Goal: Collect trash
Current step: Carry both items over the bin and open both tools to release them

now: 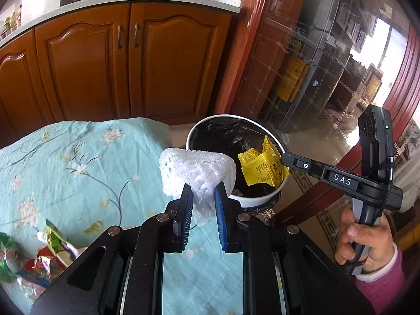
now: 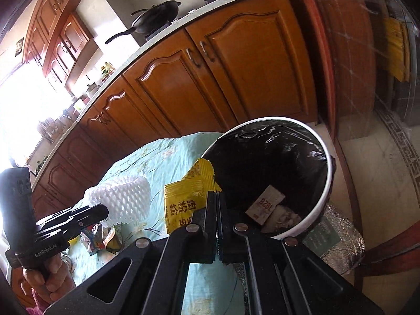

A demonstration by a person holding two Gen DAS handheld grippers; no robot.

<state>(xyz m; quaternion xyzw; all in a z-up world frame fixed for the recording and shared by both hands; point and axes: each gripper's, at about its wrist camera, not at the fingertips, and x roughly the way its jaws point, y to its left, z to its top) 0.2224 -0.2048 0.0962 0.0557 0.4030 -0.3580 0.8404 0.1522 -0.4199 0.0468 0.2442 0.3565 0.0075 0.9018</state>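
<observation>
My left gripper (image 1: 202, 187) is shut on a white foam net sleeve (image 1: 197, 169), held above the table edge beside the bin; the sleeve also shows in the right wrist view (image 2: 120, 199). My right gripper (image 2: 217, 197) is shut on a yellow snack wrapper (image 2: 186, 199) and holds it over the rim of the white trash bin (image 2: 325, 191) lined with a black bag. In the left wrist view the wrapper (image 1: 262, 165) hangs over the bin's (image 1: 252, 200) opening from the right gripper (image 1: 284, 160). Paper scraps (image 2: 265, 206) lie inside the bin.
A table with a teal floral cloth (image 1: 78, 170) holds several more wrappers at its near left corner (image 1: 39, 257). Wooden kitchen cabinets (image 1: 118, 65) stand behind, with a wok (image 2: 155, 19) on the counter. A glass door (image 1: 328, 65) is on the right.
</observation>
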